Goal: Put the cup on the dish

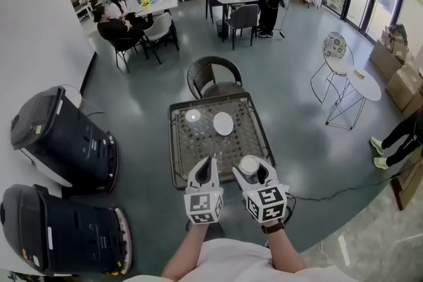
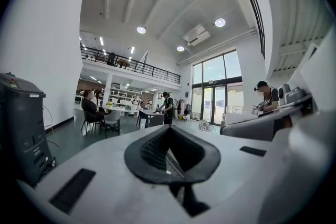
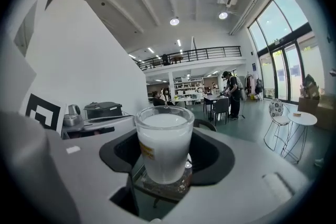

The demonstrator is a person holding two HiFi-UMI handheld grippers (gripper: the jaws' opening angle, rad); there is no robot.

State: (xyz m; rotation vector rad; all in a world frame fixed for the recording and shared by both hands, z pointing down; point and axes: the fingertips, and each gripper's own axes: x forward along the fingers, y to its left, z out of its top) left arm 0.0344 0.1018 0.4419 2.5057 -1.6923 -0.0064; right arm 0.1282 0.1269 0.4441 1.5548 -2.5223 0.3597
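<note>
The right gripper (image 1: 250, 170) is holding the cup (image 3: 164, 144) between wide jaws, at the near edge of the bench (image 1: 182, 154). The cup is looking full of something white. The dish (image 1: 223, 123) is lying empty farther back. The left gripper (image 1: 204, 166) is pinching shut on nothing.

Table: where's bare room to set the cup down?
Free: the table's right side, past the dish, and the strip between dish and cup. The dish itself is bare. Crowded: far left, where a clear glass stands beside the dish.
</note>
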